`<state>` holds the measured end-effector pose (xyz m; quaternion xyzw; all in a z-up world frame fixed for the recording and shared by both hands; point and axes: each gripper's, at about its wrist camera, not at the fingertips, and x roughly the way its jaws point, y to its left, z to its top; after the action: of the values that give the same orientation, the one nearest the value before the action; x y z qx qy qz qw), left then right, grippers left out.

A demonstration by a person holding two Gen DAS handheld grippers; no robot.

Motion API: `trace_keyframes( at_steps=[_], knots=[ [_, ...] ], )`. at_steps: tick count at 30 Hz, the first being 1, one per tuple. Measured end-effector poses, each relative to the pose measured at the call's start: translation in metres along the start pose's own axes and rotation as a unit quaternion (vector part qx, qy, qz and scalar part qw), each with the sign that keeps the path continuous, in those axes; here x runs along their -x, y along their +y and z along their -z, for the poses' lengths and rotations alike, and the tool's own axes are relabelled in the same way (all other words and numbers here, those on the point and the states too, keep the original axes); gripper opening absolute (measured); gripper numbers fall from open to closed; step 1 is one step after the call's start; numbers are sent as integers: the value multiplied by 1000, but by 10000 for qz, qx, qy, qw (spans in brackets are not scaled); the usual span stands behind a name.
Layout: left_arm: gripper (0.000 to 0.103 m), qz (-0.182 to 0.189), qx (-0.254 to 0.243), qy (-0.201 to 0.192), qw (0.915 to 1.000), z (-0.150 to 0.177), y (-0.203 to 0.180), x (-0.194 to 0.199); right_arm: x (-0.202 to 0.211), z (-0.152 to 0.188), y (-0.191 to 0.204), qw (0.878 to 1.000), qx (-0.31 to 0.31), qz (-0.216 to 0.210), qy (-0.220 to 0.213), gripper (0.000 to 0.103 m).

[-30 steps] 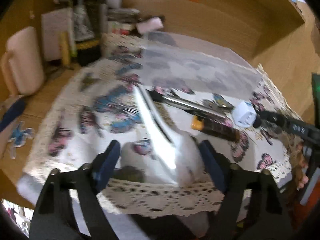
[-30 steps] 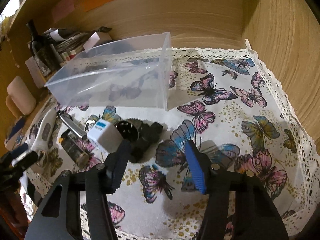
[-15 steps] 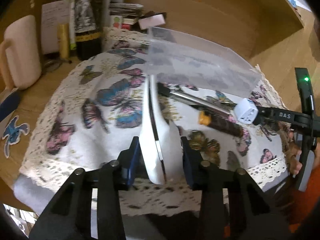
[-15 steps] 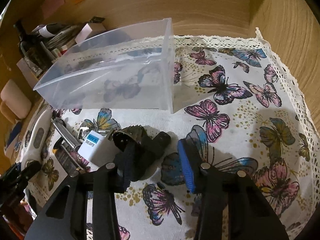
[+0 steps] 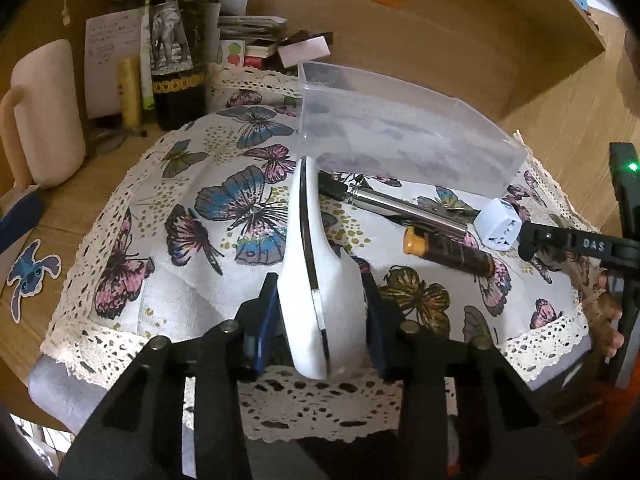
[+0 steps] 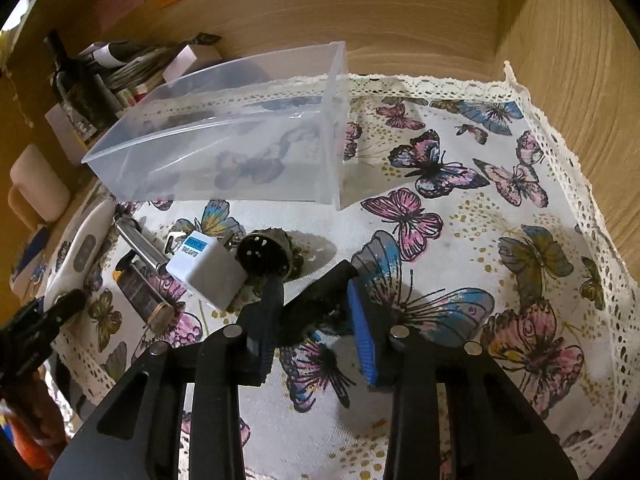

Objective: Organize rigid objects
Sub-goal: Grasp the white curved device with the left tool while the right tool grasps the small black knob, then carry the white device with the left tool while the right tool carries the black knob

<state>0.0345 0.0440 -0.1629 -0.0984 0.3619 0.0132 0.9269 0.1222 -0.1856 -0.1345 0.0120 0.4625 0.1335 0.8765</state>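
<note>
On the table, over the butterfly cloth [image 6: 460,248], we see a clear bin [image 6: 224,148] lying with nothing inside but the cloth showing through. Our left gripper [image 5: 320,320] has its fingers clamped on a white device [image 5: 312,280], held on edge, its far tip near the bin. Our right gripper [image 6: 316,320] has its fingers closed around a black part [image 6: 316,300]; contact on both pads we cannot confirm.

Writing: the white adapter [image 6: 204,272] has a blue label, the words too small to read for sure. "DAS" shows on the right gripper's arm in the left view. The wine bottle [image 5: 176,44] carries an elephant label.

Between the grippers lie a metal tube [image 5: 404,210] and a brown tube [image 5: 452,252] with an orange cap, side by side, the adapter just beside them. A black round plug [image 6: 262,254] touching the adapter shows only in the right view. Only the left view shows the blue sticker [image 5: 32,272] on the table; the pink mug [image 5: 44,116] shows in both.
</note>
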Motion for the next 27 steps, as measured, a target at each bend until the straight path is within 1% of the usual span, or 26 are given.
trace_keyframes(
  at_steps=[3, 8, 9, 10, 12, 14, 16, 27],
  knots=[
    [37, -91, -51, -60, 9999, 4, 1, 5, -6, -3, -1, 9999, -142, -40, 53, 33],
    [37, -142, -134, -103, 9998, 7, 3, 13, -8, -3, 4, 9996, -242, -110, 13, 37],
    [37, -144, -142, -110, 9997, 7, 3, 13, -9, -4, 6, 9996, -245, -122, 4, 35],
    [37, -149, -164, -120, 9997, 7, 2, 14, -9, -4, 9, 9996, -219, -159, -2, 30],
    [37, -174, -216, -173, 9995, 7, 1, 18, -10, -3, 14, 9996, -152, -242, -7, 24],
    [37, -197, -256, -265, 9991, 6, 0, 22, -10, -2, 17, 9996, -102, -249, -54, 21],
    [37, -207, -279, -339, 9988, 4, -1, 26, -8, 0, 18, 9994, -83, -323, -100, 15],
    [37, -194, -361, -723, 9965, -15, 0, 43, 11, 6, 18, 9987, -37, -233, -461, 14]
  ],
)
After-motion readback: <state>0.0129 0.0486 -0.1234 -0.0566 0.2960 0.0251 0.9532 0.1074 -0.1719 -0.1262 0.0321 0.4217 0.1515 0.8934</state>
